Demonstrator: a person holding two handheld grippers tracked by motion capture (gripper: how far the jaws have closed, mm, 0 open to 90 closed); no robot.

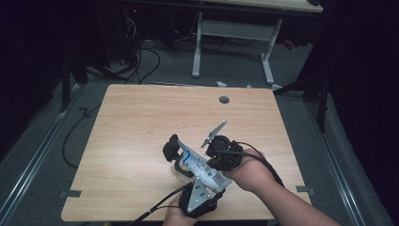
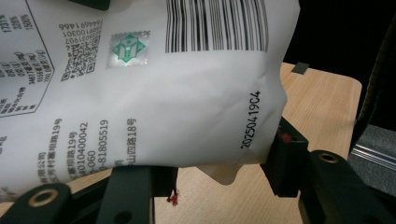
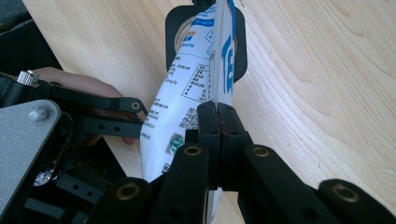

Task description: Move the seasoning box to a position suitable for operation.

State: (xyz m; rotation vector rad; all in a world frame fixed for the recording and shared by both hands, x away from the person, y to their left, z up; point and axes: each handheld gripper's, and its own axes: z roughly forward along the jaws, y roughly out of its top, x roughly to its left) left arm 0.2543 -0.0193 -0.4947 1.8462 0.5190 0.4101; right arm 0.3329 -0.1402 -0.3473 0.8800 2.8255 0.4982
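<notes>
A white pouch with blue print and a barcode hangs a little above the wooden table, held between both grippers. My left gripper comes up from the front edge, and its jaws press the two sides of the pouch's lower corner. My right gripper comes in from the right. Its pads are closed tight on the thin flat seam of the pouch. A black piece with a round opening sits at the pouch's far end; what it is I cannot tell.
A round cable hole sits near the table's far edge. Grey tape marks lie at the front corners. Beyond the table stand a white desk frame and floor cables. The left half of the table is bare wood.
</notes>
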